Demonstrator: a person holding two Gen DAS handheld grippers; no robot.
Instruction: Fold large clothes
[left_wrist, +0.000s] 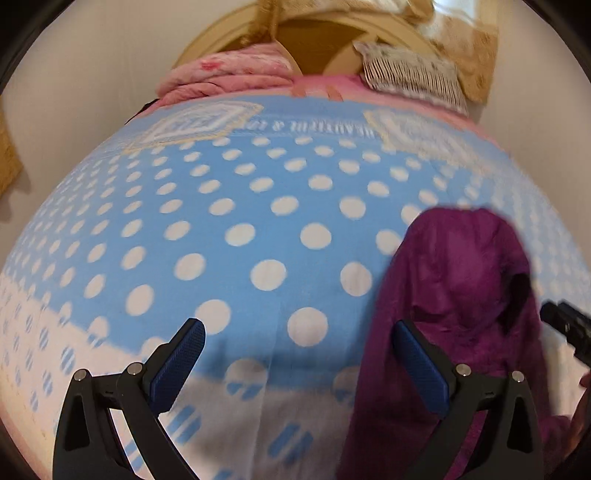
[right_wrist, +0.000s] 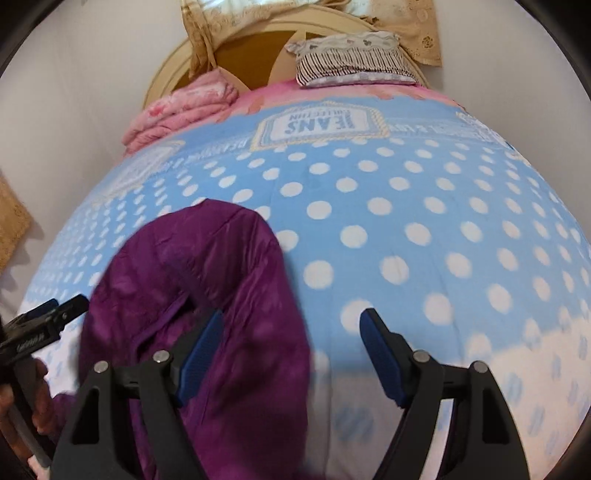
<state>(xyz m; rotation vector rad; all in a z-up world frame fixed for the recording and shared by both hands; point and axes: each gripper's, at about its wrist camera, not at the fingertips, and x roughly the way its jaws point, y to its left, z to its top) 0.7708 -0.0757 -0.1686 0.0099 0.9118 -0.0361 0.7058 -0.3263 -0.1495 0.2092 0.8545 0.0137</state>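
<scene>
While both grippers gape | purple garment lies lengthwise toward headboard

Purple garment, slightly mottled. Bedspread: light blue with white polka dots, fading to white with blue striped dots at the near edge; white label patches with blue lettering near the far end. Pink folded blanket with darker pink marks. Pillow with dark and white stripes. Headboard cream, brown inside. Gripper fingers black with blue textured pads.
</scene>
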